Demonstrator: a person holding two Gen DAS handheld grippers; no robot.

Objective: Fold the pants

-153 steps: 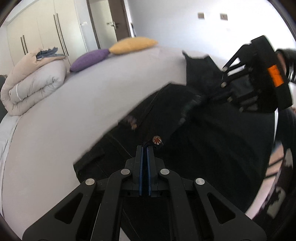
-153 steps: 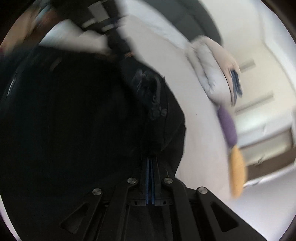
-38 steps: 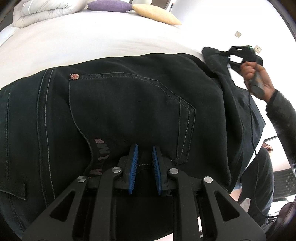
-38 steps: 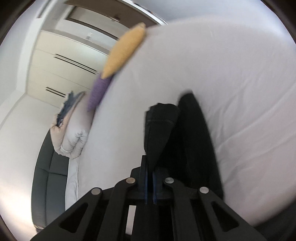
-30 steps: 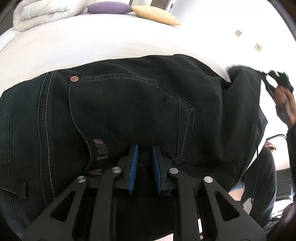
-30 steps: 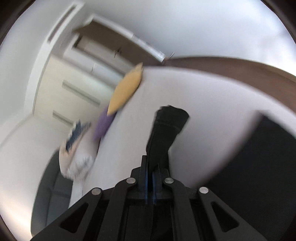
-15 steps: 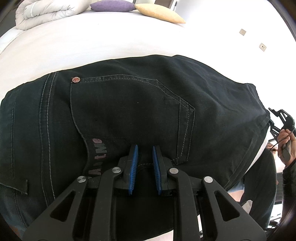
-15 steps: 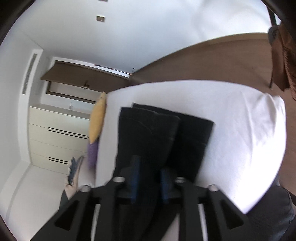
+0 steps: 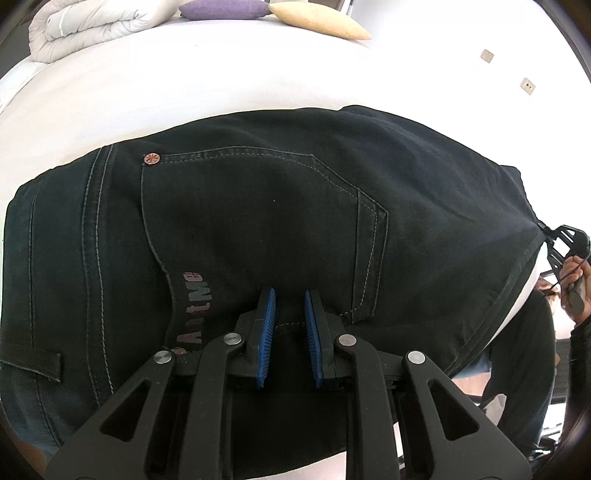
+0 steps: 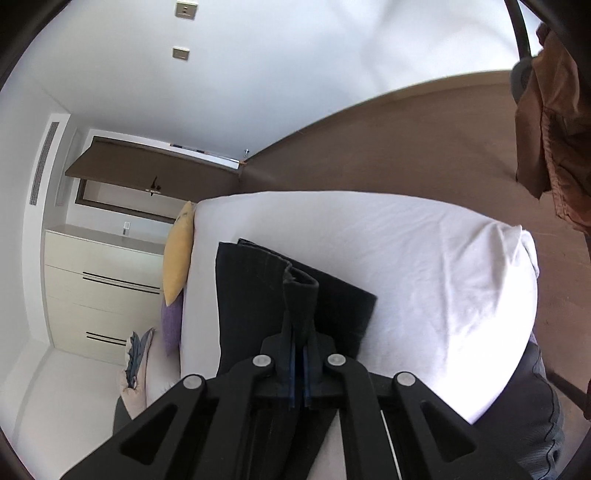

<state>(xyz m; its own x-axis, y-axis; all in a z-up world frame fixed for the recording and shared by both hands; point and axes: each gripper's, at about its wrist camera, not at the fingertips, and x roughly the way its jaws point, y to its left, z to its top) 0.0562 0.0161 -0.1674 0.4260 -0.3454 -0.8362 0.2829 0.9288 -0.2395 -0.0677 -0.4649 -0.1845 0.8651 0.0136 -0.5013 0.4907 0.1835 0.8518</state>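
pants (image 9: 277, 221) on bed (image 9: 147, 92), pillows (image 9: 317, 18) beyond

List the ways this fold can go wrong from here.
1. The right gripper pinches only a narrow hem of the pants; it may slip free.
2. The left gripper is open over the back pocket, so nothing anchors the waist if the right pulls.
3. The pants lie near the bed edge and may slide off.

Bright, even daylight, overexposed white bedding (image 9: 155, 92), sharp focus, strong fisheye bending at edges.
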